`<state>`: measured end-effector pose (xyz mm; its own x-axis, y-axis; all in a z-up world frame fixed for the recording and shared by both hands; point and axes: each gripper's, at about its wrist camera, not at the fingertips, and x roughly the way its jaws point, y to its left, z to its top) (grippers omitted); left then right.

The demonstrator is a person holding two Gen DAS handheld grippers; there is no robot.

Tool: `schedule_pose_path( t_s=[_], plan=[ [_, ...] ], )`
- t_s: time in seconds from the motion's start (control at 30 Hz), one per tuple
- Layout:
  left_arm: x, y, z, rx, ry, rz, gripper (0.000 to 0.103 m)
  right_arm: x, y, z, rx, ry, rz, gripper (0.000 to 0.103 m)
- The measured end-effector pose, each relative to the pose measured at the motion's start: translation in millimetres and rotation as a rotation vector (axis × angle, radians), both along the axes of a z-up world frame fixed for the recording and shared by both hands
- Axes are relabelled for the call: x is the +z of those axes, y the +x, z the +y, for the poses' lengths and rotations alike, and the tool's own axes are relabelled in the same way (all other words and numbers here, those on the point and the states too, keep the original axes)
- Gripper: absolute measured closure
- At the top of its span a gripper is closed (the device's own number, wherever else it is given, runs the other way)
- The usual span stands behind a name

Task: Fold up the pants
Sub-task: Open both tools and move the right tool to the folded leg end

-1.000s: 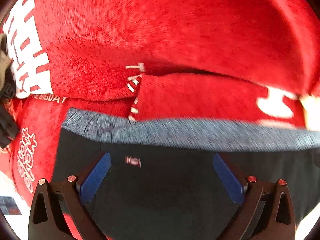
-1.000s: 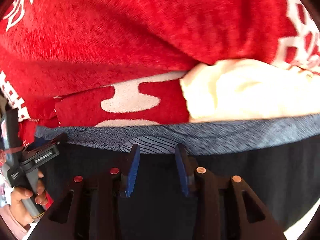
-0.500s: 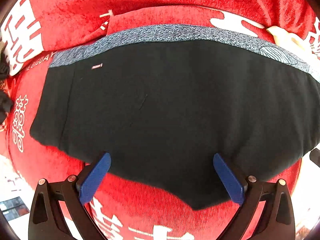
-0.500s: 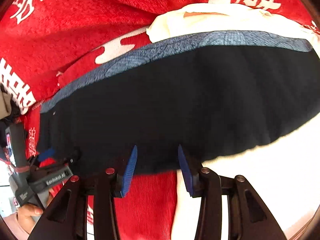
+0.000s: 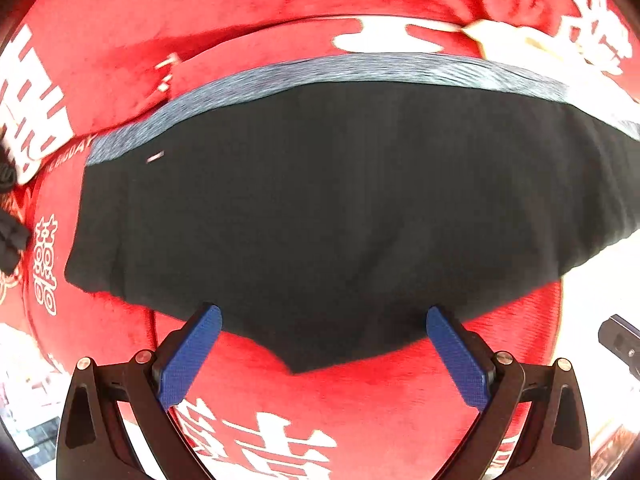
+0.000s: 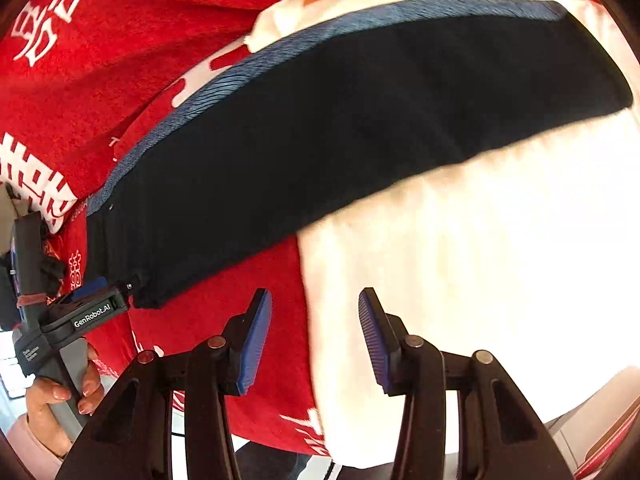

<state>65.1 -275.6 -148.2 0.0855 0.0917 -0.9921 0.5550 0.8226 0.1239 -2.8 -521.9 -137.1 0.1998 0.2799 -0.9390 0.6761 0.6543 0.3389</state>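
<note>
The black knit pants with a blue-grey heathered waistband lie flat and spread out on the red plush blanket with white printed characters, which covers the surface below; a cream cloth sits beside and partly under them on the right. They look like a compact dark panel, waistband along the far edge, lower hem coming to a point near the left gripper, so probably at least one fold is done, though layers can't be counted from here. Judging by shape, a further fold or a final tidy is likely left. Left gripper hangs above the near hem pointing straight down, jaws spread wide, nothing between them, not touching the fabric. Right gripper is tilted steeply down over the seam where red blanket meets cream cloth, off the near edge of the pants; its jaws are opening, nothing in them. In the right wrist view the person's hand grips the left tool's handle at lower left.
</note>
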Motion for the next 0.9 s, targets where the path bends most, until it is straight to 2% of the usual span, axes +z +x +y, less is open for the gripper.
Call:
schedule_pose_path(
  t_s=[0.07, 0.37, 0.63, 0.9],
  plan=[
    [1, -8, -6, -0.023, -0.002, 0.006, 0.0, 0, -8, -6, -0.011, 0.003, -0.002, 0.053],
    [0, -36, -87, -0.129, -0.003, 0.021, 0.0, 2, -50, -51, -0.099, 0.012, -0.015, 0.053],
    [-3, -52, -163, -0.184, -0.009, 0.012, 0.0, 6, -80, -113, -0.183, -0.016, -0.027, 0.053],
    [-3, -66, -214, -0.212, -0.011, 0.019, 0.0, 4, -104, -179, -0.289, -0.046, -0.047, 0.053]
  ],
)
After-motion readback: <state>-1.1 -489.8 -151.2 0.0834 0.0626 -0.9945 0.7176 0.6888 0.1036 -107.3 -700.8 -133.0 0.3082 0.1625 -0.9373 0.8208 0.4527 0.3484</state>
